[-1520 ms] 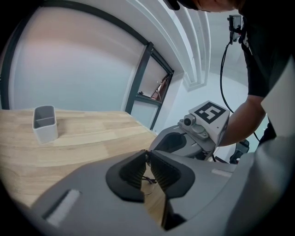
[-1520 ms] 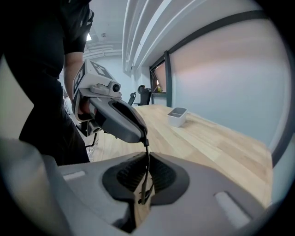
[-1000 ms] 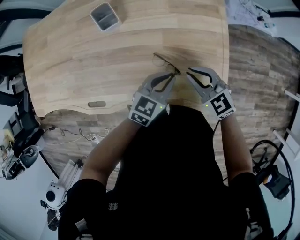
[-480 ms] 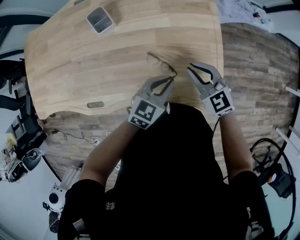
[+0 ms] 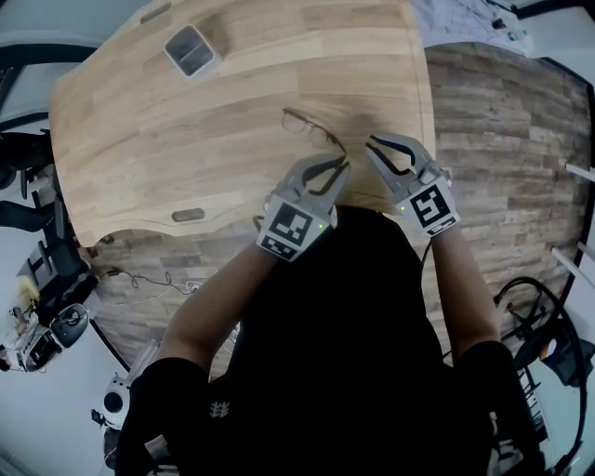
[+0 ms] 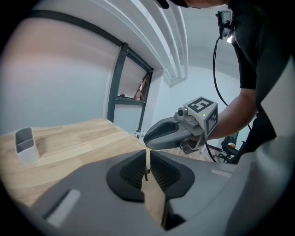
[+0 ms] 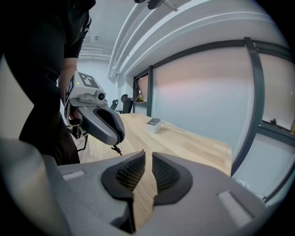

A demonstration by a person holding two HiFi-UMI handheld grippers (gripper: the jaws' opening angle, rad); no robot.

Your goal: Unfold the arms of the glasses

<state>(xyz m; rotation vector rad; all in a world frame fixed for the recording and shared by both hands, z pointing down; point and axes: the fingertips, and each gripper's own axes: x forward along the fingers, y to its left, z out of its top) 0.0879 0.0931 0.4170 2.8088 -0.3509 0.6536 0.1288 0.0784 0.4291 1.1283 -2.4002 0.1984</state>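
Observation:
Thin wire-framed glasses lie on the wooden table near its front right corner. One arm runs back to my left gripper, which is shut on that arm's end. In the left gripper view a thin dark piece sits between the ribbed pads. In the right gripper view the arm's tip hangs below the left gripper. My right gripper hovers just right of the glasses. Its jaws stand a narrow gap apart, with only wood showing between them.
A small grey box stands at the table's far left, also seen as the grey box in the right gripper view. A grey slot sits by the front edge. Papers lie beyond the right edge. Cables and gear crowd the floor at left.
Both grippers have shifted slightly along the table's front right corner and kept their jaw settings. The glasses arm stays at the left gripper's tips.

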